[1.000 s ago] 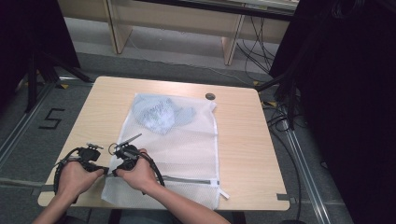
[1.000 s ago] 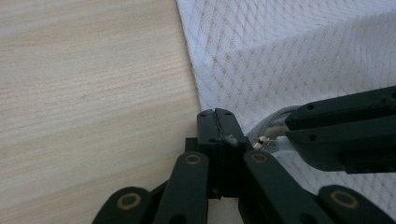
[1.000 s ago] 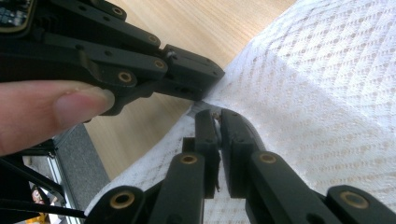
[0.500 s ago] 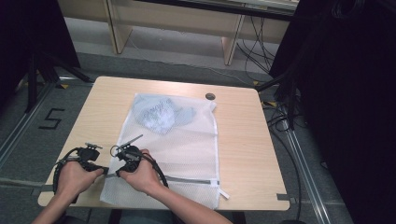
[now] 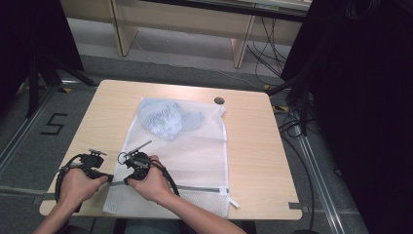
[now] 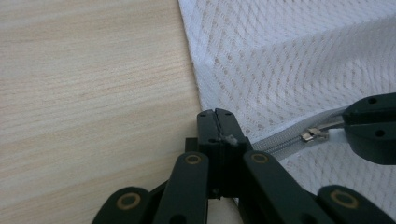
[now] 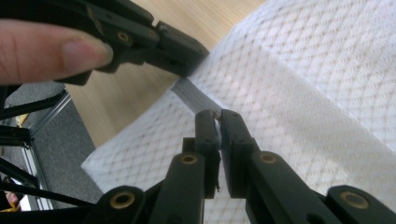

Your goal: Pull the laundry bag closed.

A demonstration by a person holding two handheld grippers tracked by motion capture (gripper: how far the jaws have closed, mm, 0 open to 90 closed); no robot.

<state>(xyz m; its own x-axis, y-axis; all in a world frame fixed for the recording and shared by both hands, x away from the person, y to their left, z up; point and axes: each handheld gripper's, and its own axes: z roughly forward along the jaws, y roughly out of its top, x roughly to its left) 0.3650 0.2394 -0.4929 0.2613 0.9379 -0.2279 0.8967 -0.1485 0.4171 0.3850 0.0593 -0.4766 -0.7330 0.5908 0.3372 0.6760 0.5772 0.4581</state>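
Wooden worktop (image 5: 253, 146) stands on a grey floor, with dark stands around it. From the high view, one white mesh bag (image 5: 190, 156) lies on it, with one bluish cloth (image 5: 168, 119) inside at the far end. One grey zip (image 5: 195, 187) runs across the bag's near end. Two hands hold two grippers at the zip's left end: the left gripper (image 5: 108, 178) by the bag's edge, the right gripper (image 5: 127, 181) just beside it. Since a second ago almost nothing has moved, so the zip pull has yet to start sliding.

Left gripper view: the left gripper (image 6: 217, 114) is pressed together, pinching the zip's end (image 6: 280, 142). One small metal pull (image 6: 313, 135) sits beside it.

Right gripper view: the right gripper (image 7: 217, 114) is pinching that pull.
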